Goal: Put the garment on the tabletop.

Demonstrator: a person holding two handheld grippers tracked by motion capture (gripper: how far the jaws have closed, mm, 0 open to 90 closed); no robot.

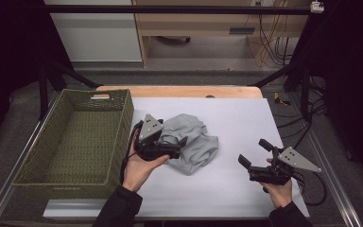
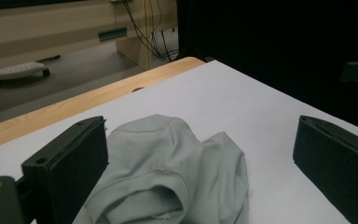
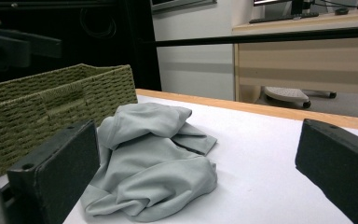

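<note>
Nearest us, at about five o'clock on the white table (image 1: 236,189), we hold the right gripper (image 1: 255,155) with its jaws spread wide and nothing between them, well apart from the cloth. At about nine o'clock from it we hold the left gripper (image 1: 183,141), jaws likewise spread, its tips right at the near-left edge of the crumpled grey cloth (image 1: 191,142) at the table's middle, though nothing is pinched. Farther off, at ten o'clock, the green woven basket (image 1: 35,165) sits along the table's left side.

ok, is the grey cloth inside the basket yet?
No. The grey cloth lies crumpled on the white table cover, right of the green woven basket.
</note>
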